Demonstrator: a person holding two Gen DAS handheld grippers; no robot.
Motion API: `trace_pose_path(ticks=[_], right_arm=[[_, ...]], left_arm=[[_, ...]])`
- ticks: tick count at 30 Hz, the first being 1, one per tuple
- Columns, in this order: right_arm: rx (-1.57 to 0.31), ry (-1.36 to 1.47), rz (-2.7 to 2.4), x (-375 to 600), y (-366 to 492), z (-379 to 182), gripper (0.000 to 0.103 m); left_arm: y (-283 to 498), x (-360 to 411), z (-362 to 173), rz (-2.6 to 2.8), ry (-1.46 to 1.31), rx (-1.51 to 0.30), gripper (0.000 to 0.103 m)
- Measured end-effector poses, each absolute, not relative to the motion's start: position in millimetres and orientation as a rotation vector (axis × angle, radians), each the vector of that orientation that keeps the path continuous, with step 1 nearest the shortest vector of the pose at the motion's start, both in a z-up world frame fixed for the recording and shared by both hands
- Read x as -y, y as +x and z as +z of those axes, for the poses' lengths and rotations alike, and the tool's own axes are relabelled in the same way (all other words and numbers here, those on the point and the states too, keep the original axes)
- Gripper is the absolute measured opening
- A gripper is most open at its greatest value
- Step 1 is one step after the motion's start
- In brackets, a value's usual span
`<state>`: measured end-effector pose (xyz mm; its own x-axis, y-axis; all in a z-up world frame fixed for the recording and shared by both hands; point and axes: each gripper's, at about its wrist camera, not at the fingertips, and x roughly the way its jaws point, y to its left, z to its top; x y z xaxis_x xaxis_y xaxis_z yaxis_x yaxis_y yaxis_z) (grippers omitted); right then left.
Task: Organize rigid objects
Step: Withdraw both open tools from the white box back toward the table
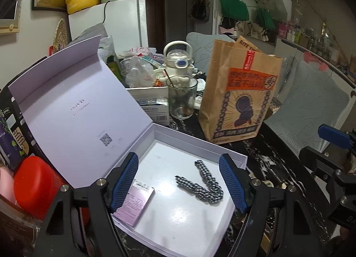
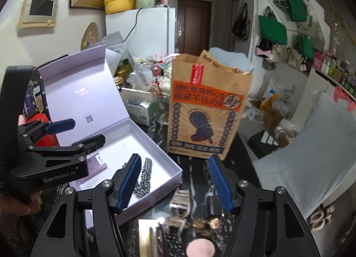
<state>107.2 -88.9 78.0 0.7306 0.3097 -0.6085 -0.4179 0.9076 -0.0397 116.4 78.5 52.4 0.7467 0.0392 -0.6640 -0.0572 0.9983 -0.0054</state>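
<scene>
Checked scrunchie (image 1: 201,184) and pink card box (image 1: 135,205) lie flat (apart) in open white box (image 1: 233,157).

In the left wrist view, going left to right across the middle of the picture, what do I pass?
Red container → open white box's lid → glass cup → brown paper bag → right gripper's blue pad at the far edge.

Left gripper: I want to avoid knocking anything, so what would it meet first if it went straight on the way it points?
Probably the floor of the open white box, near the checkered fabric band lying inside. The left gripper stands open and empty above it; depth is hard to judge here.
</scene>
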Motion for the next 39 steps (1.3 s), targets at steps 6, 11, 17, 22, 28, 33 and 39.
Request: trace_pose_path(ticks=[6,11,17,22,28,33,39], right_arm=[[-0.605,-0.185,0.383,104,87,87,0.068],[-0.615,-0.168,0.382,116,74,87,0.068],[-0.626,-0.141,0.362,136,59,80,0.068],[-0.644,-0.117,0.333,155,49,70,0.068],[-0.676,-0.094,0.302,176,41,54,0.068],[-0.689,-0.096,0.283,190,34,41,0.068],[-0.720,-0.072,0.286,200,29,23,0.068]], left_arm=[[105,-63,56,0.010,-0.021,-0.718,0.075],[96,-49,57,-0.028,-0.010,-0.721,0.075],[85,-32,54,-0.097,-0.015,-0.722,0.075],[76,-15,48,-0.118,0.000,-0.729,0.075],[70,2,35,-0.130,0.012,-0.769,0.075],[63,12,27,-0.125,0.013,-0.787,0.075],[55,20,17,-0.135,0.002,-0.803,0.075]])
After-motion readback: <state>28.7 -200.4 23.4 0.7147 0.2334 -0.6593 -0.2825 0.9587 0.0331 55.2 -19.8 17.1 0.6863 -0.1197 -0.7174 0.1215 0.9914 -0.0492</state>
